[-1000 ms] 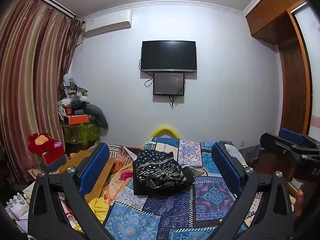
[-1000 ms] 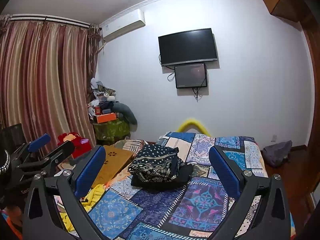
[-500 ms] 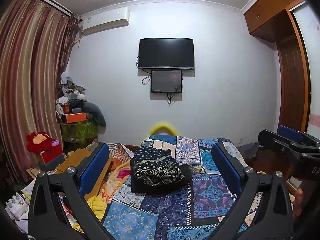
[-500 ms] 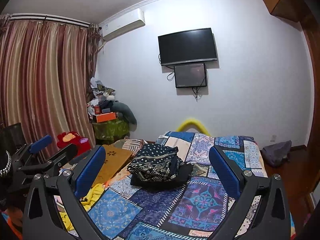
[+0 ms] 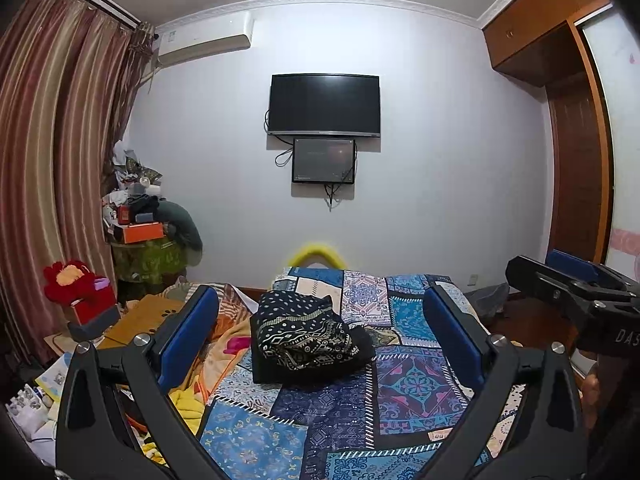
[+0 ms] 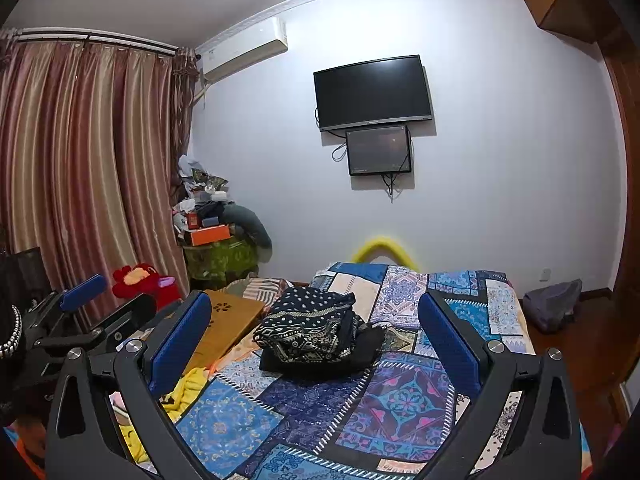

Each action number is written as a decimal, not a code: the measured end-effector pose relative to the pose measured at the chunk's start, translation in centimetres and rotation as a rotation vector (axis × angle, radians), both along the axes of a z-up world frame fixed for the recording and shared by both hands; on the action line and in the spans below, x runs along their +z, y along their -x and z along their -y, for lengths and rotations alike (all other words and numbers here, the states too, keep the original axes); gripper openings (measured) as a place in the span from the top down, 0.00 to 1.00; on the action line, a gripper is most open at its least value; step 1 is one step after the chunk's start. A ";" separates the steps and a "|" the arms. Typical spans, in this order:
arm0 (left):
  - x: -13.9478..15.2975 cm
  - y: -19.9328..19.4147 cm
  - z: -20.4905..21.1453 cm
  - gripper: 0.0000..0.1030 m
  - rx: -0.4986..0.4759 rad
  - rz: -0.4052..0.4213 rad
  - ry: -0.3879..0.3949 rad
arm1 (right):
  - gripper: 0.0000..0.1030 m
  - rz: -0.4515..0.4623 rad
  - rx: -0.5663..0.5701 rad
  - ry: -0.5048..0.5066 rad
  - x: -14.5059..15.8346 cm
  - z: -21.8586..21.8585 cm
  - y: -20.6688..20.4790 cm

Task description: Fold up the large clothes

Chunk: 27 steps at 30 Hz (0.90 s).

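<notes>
From the left wrist, the folded patterned garment (image 5: 304, 330) is seen stacked on a black one on the patchwork bedspread (image 5: 412, 384), between the wide-apart jaws of the left gripper (image 5: 320, 340), while from the right wrist the same pile (image 6: 312, 330) is framed by the right gripper (image 6: 316, 340), jaws likewise apart, a yellow cloth (image 6: 188, 388) lying nearby.

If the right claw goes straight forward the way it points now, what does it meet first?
Probably the folded patterned clothes stacked on the patchwork bedspread. They lie between the open right claw fingers, further along the bed; depth is unclear, and a flat course might pass above them.
</notes>
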<state>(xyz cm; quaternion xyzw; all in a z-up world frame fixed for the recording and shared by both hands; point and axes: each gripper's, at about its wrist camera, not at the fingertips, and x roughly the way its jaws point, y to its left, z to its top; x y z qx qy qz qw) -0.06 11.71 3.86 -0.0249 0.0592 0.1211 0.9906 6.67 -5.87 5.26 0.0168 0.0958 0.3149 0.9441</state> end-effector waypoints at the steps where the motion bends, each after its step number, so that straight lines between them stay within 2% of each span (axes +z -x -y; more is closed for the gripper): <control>1: 0.0 -0.1 0.0 0.01 -0.003 -0.003 0.001 | 0.00 0.002 -0.002 0.000 0.0 0.0 0.0; 17: 0.1 0.0 0.0 0.01 -0.006 -0.005 0.005 | 0.00 0.006 -0.021 0.017 -0.5 -0.5 0.2; 27: -0.2 0.0 -0.9 0.01 -0.010 -0.008 0.043 | 0.00 -0.001 -0.023 0.027 -0.7 -0.7 0.0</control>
